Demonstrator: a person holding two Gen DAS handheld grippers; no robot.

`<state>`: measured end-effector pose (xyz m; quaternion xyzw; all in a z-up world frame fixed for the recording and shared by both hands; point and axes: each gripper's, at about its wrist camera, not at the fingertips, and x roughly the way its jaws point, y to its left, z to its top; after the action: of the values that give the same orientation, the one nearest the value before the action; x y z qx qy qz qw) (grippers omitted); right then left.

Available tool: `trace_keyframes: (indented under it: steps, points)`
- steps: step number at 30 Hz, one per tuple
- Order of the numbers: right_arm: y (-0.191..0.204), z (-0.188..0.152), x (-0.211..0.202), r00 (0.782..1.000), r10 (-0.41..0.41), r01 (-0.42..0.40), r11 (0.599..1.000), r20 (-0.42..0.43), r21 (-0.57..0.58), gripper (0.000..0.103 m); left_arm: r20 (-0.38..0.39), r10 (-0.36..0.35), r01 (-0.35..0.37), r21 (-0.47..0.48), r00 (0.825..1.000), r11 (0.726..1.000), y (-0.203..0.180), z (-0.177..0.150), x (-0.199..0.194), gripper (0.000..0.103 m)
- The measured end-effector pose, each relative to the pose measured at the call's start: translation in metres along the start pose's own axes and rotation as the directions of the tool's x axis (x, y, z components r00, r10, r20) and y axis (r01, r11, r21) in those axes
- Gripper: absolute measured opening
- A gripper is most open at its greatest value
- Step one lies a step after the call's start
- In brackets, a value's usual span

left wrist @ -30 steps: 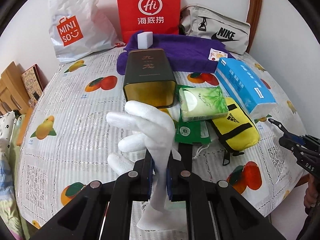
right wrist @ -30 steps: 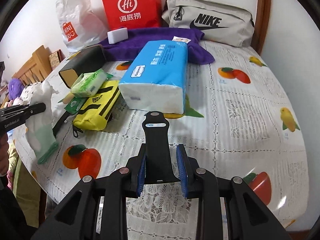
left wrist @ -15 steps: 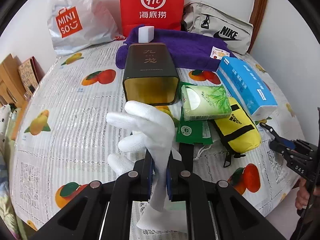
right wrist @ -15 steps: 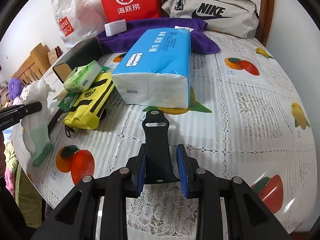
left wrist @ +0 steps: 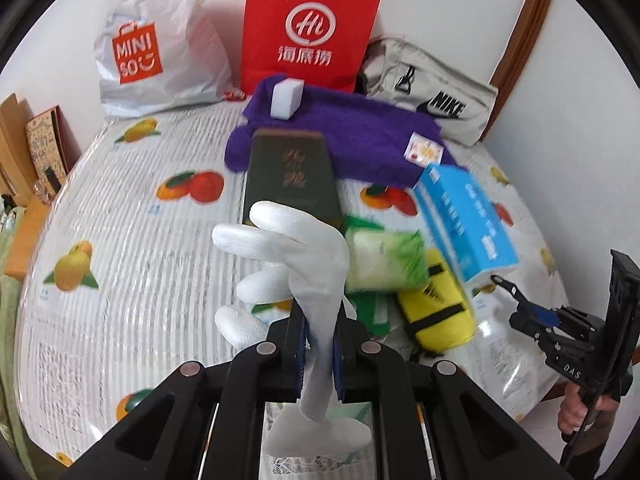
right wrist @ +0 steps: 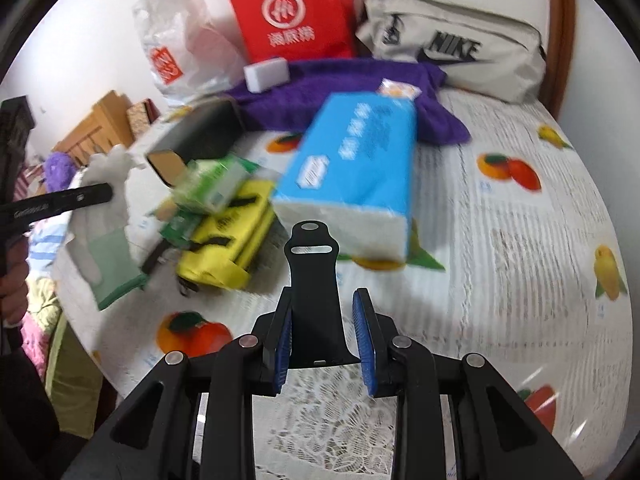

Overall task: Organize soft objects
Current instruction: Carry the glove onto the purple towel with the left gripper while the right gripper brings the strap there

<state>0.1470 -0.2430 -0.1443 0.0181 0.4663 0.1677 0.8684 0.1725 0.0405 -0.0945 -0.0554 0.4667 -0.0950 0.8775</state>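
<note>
My left gripper (left wrist: pixel 320 344) is shut on the cuff end of a white glove (left wrist: pixel 296 240), held in the air with its fingers pointing left over the table. The right wrist view shows the same glove (right wrist: pixel 108 168) at the far left. My right gripper (right wrist: pixel 323 304) is shut on a black strap (right wrist: pixel 314 272) that sticks up between its blue pads; it hovers near the table's front edge and shows at the right of the left wrist view (left wrist: pixel 560 328). A purple towel (left wrist: pixel 352 132) lies at the back with a white sponge block (left wrist: pixel 286 98) on it.
The fruit-print tablecloth (left wrist: pixel 132 240) holds a dark tin box (left wrist: pixel 290 176), a green tissue pack (left wrist: pixel 384 260), a yellow pouch (left wrist: pixel 436 312) and a blue tissue pack (left wrist: pixel 464 216). At the back stand a Miniso bag (left wrist: pixel 156 48), a red paper bag (left wrist: pixel 312 28) and a Nike bag (left wrist: pixel 432 92).
Both hands have lifted a little and the views are now blurred by motion. The left gripper still holds the glove and the right gripper the strap.
</note>
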Motion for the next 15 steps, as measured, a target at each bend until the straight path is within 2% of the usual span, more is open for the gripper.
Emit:
trace_keyframes:
  steps: [3, 11, 13, 15]
  points:
    - [0.003, 0.012, -0.008, 1.0, 0.022, -0.021, 1.0, 0.022, -0.013, 0.029, 0.021, -0.008, 0.008, 0.001, 1.0, 1.0, -0.003, 0.014, -0.007, 0.011]
    - [0.001, 0.061, -0.02, 0.996, 0.035, -0.031, 0.998, 0.079, -0.048, 0.029, 0.083, -0.114, 0.111, 0.032, 0.99, 0.993, -0.012, 0.068, -0.031, 0.011]
    - [0.0, 0.078, -0.018, 0.996, 0.022, -0.017, 0.998, 0.09, -0.055, 0.029, 0.103, -0.095, 0.091, 0.041, 0.99, 0.995, -0.014, 0.081, -0.033, 0.011]
    - [-0.003, 0.092, -0.015, 0.996, 0.006, -0.002, 0.999, 0.09, -0.046, 0.029, 0.127, -0.045, 0.039, 0.053, 0.991, 0.998, -0.016, 0.099, -0.028, 0.011]
